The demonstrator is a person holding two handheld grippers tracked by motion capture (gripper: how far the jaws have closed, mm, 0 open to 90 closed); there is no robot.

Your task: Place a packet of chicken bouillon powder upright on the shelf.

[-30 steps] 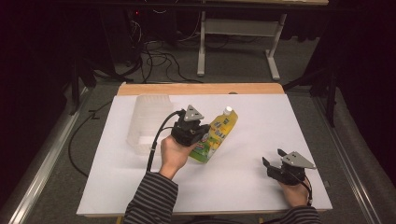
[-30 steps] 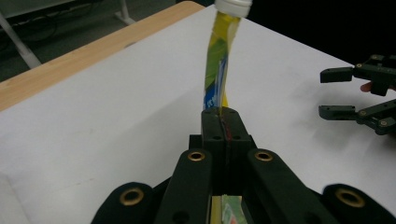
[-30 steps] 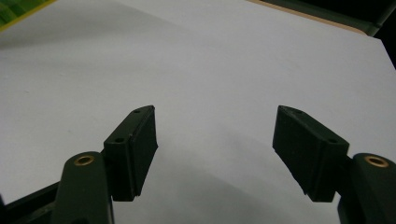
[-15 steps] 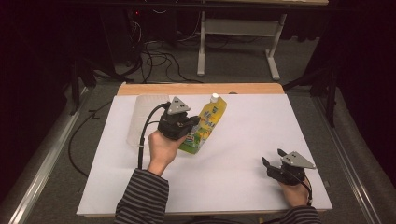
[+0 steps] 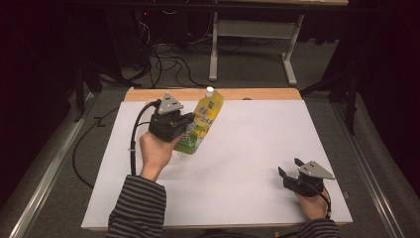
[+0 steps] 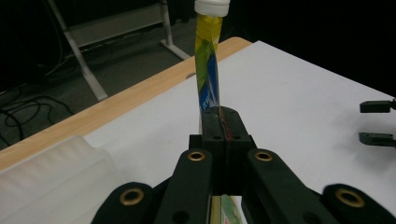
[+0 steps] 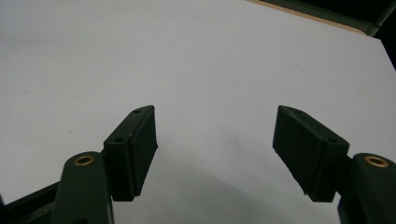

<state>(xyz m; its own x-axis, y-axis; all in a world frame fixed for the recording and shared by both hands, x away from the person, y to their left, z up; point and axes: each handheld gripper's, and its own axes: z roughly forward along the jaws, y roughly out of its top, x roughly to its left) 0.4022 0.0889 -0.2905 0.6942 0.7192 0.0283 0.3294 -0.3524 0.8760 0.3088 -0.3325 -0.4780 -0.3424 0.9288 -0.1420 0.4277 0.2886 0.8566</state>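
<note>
The left gripper (image 5: 184, 130) has its fingers pressed flat together on the lower part of a yellow-green refill pouch (image 5: 200, 124) with a white cap (image 5: 210, 91), and the pouch hangs tilted in the air over the white counter (image 5: 247, 163), its cap leaning toward the far wooden edge. By the look of it the step in hand is the carry: the pouch is off the counter and not yet set anywhere. A translucent plastic bin (image 6: 51, 182) sits just left of the pouch, and it seems the likely goal; if so, the next move calls for swinging the pouch over the bin's rim, keeping the thin pinch firm so the soft pack does not slip or fold, then lowering before letting go. The right gripper (image 5: 295, 173) rests well to the right of the pouch, near the counter's front edge, its fingers spread wide with nothing between them. The left gripper view gives the pouch edge-on, a thin strip caught between the closed pads, and the ribbed wall of the bin; the high view instead gives the pouch's printed face and its tilt. The right gripper view (image 7: 212, 154) confirms bare counter between its open fingers.
</note>
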